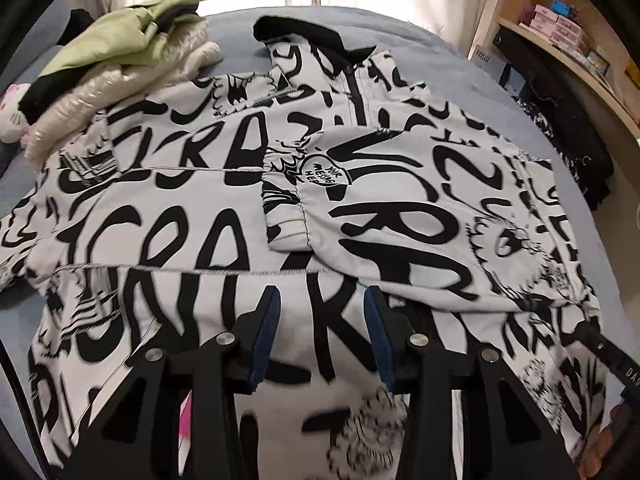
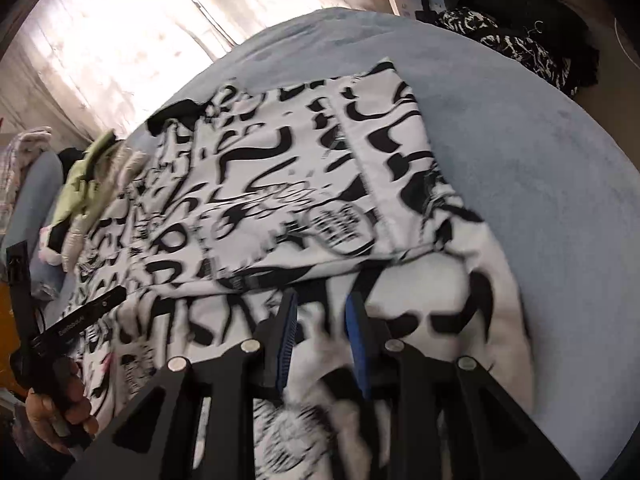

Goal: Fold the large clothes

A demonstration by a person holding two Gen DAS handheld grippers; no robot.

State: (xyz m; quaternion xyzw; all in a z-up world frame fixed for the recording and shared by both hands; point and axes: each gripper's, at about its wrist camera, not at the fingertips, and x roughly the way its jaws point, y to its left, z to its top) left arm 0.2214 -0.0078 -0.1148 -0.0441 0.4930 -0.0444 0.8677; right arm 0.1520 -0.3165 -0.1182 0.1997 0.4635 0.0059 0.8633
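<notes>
A large white jacket with black graffiti lettering lies spread on a blue bed, its black collar at the far end and one sleeve folded across the chest. It also shows in the right wrist view. My left gripper is open, its blue pads just above the jacket's near hem, holding nothing. My right gripper is open over the near right part of the jacket, with cloth between its jaws but not pinched. The left gripper's body shows in the right wrist view, at the left.
A pile of folded clothes, green on top, sits at the bed's far left by a pink-and-white plush toy. Dark patterned clothes lie at the right edge. A wooden shelf with boxes stands right. Bare blue bedding lies beside the jacket.
</notes>
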